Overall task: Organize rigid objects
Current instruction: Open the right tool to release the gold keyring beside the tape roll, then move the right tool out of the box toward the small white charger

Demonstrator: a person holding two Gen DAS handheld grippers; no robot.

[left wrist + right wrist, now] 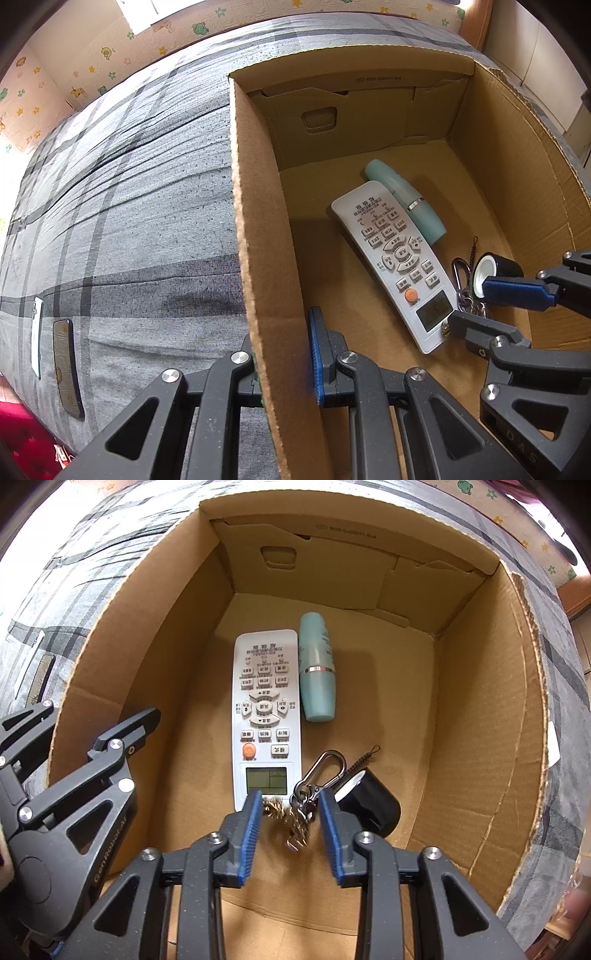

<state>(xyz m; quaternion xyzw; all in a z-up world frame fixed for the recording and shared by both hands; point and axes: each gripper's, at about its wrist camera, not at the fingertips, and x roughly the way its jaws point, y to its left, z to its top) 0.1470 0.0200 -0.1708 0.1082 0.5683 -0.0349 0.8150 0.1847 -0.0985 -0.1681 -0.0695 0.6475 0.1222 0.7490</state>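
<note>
An open cardboard box (255, 206) (480, 709) sits on a grey plaid bed. Inside lie a white remote (399, 266) (265, 709), a teal bottle (406, 199) (317, 668), a black cylinder with a white end (496, 271) (373, 805), and a keyring with carabiner and small wire brushes (463, 280) (295, 812). My right gripper (290, 834) (480, 306) is open, low in the box, its blue pads on either side of the keyring. My left gripper (284, 358) straddles the box's left wall, jaws apart; it also shows in the right wrist view (122, 734).
Two phones, one white (37, 336) and one dark (66, 369), lie on the bed (140, 221) left of the box. A wall with cartoon stickers (92, 62) stands behind the bed. A red surface (22, 439) shows at the lower left.
</note>
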